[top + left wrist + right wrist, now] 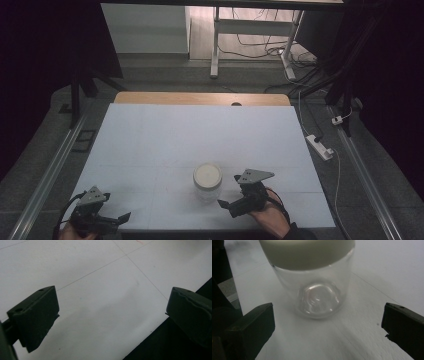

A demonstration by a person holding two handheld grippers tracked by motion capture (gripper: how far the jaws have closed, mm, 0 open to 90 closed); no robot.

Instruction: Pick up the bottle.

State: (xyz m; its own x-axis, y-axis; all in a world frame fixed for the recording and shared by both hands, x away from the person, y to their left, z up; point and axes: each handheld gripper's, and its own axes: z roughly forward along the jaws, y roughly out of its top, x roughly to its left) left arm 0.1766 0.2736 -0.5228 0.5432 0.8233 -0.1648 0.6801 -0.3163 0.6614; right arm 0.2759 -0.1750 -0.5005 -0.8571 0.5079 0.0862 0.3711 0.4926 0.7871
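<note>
One lidded glass jar [312, 282] stands just ahead of the wide-spread right gripper [327, 325].

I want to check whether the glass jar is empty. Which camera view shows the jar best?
The right gripper view shows it best: the jar is close, with its clear wall, bare bottom and cream lid visible. The high view shows the jar small, mostly its lid from above. The left gripper view looks at the white table.

1 jar, 1 lid, 2 grippers on 1 table.
The count: 1 clear glass jar [207, 186], 1 cream lid [207, 174] on it, 1 white table [190, 130], 1 left gripper [111, 220] and 1 right gripper [231, 195], each with 2 black jaws and 1 grey three-cornered plate.
</note>
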